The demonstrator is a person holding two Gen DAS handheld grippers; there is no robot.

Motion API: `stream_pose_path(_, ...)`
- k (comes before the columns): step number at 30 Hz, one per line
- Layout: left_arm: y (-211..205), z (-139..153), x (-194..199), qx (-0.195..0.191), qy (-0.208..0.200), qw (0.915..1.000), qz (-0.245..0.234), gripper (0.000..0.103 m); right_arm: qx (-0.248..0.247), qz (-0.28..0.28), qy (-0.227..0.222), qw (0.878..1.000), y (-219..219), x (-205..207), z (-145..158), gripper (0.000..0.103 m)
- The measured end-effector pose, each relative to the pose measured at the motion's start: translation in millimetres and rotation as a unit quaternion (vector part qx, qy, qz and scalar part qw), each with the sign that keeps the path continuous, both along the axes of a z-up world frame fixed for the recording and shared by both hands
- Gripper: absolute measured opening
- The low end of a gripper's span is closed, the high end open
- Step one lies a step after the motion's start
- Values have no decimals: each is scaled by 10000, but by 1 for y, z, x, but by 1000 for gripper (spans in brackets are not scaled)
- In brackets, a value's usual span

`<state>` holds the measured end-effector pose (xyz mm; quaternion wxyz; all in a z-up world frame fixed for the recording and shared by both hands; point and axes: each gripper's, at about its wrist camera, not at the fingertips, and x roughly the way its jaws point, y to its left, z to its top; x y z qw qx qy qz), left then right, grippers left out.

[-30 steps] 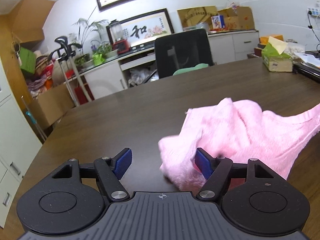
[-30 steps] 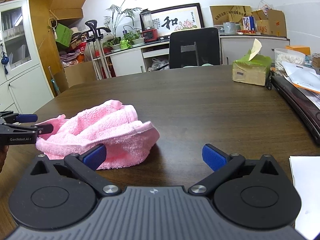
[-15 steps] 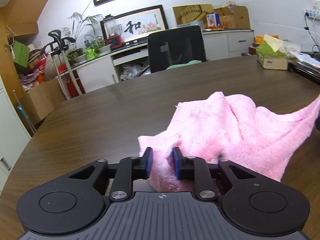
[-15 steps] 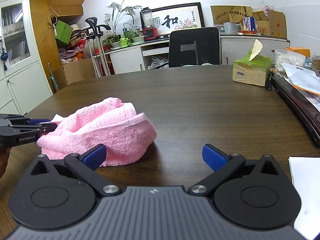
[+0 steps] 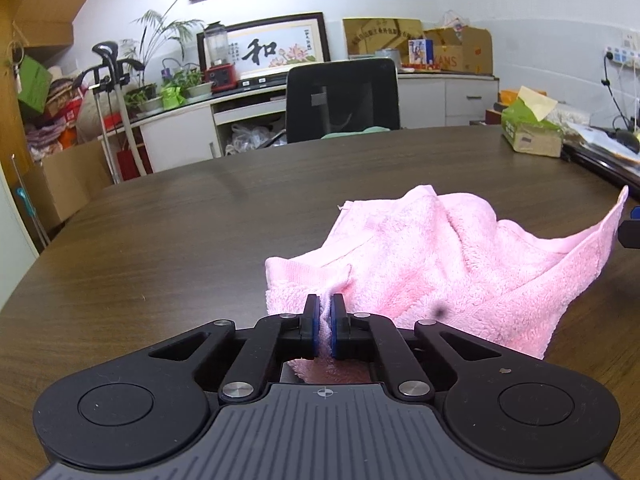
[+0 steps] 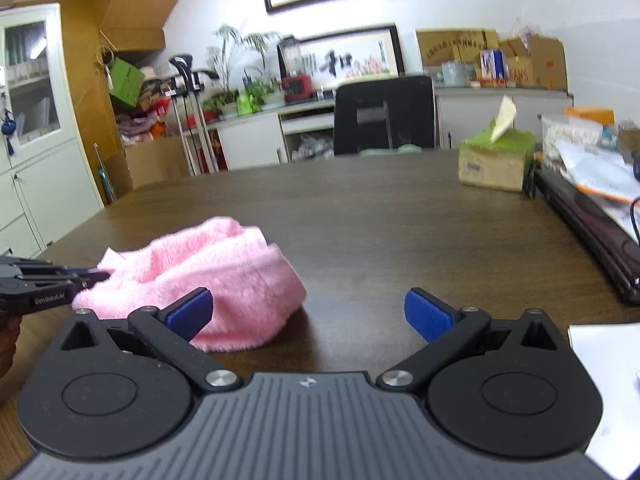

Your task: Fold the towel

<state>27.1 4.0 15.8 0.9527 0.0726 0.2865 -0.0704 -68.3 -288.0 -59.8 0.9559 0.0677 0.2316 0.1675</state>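
Note:
A pink towel (image 5: 432, 264) lies crumpled on the dark wooden table (image 5: 180, 240). My left gripper (image 5: 324, 320) is shut on the towel's near left edge, with pink cloth pinched between its blue pads. In the right wrist view the towel (image 6: 208, 268) lies left of centre, and the left gripper (image 6: 96, 274) shows at its left end. My right gripper (image 6: 308, 314) is open and empty; its left pad (image 6: 190, 314) is close to the towel's near edge.
A green tissue box (image 6: 496, 160) stands at the far right of the table, beside a dark laptop (image 6: 592, 224) and papers. White paper (image 6: 612, 368) lies at the near right. A black office chair (image 6: 384, 114) stands behind the table.
My left gripper closed from open onto the towel's edge. The right gripper stayed open and its view shifted slightly.

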Motion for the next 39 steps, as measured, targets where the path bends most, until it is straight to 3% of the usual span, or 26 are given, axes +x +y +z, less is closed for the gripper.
stream_pose_path(9, 7, 3, -2, -340, 96, 9993, 132, 4, 772, -29, 292, 9966, -1, 15, -1, 99)
stream_pose_path(12, 10, 4, -2, -443, 130, 9988, 171, 4, 948, 115, 330, 9949, 1, 16, -3, 69)
stream_pose_path(13, 11, 4, -2, -481, 144, 9986, 181, 4, 902, 175, 435, 9948, 4, 18, -4, 45)
stream_pose_path(14, 13, 5, -2, -549, 173, 9982, 189, 4, 830, 154, 528, 9950, 6, 19, -6, 33)
stream_pose_path(15, 15, 5, -2, -632, 216, 9976, 202, 4, 754, 135, 523, 9957, 9, 19, -7, 32)
stream_pose_path(17, 18, 4, -1, -744, 281, 9966, 222, 4, 571, 144, 465, 9972, 14, 16, -7, 14)
stream_pose_path(22, 26, 4, -1, -1052, 415, 9932, 289, 4, 507, 132, 269, 9983, 14, 5, -2, 9)
stream_pose_path(29, 51, 16, -17, -1859, 463, 9801, 509, 3, 920, 161, -225, 9954, 6, -24, 20, 7)
stream_pose_path(36, 78, 63, -64, -2442, -185, 9680, 544, 4, 1237, 305, -598, 9900, 2, -72, 44, 7)
stream_pose_path(39, 81, 83, -55, -2631, -121, 9620, 718, 4, 1304, 367, -569, 9891, -1, -68, 65, 7)
